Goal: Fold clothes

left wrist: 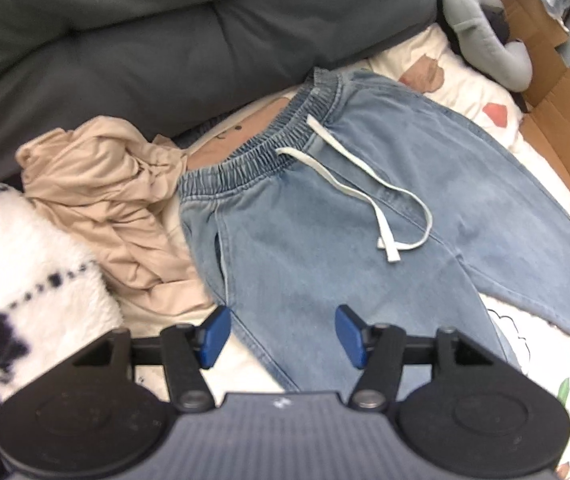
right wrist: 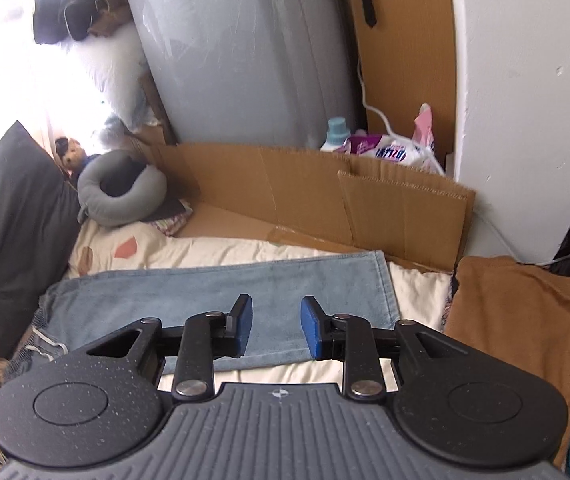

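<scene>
Light-blue denim trousers [left wrist: 325, 216] with a white drawstring [left wrist: 369, 196] lie spread flat on the cream patterned bedsheet [right wrist: 245, 250], beneath and ahead of both tongs. Left tongs [left wrist: 283, 336] released, empty; right tongs [right wrist: 277, 326] released, empty. Crumpled beige garment [left wrist: 117, 204] left of the left tongs.

You have the light-blue denim trousers [left wrist: 325, 216] spread flat on the cream bed sheet [right wrist: 213, 250], elastic waistband toward the dark cushion, white drawstring loose.
</scene>
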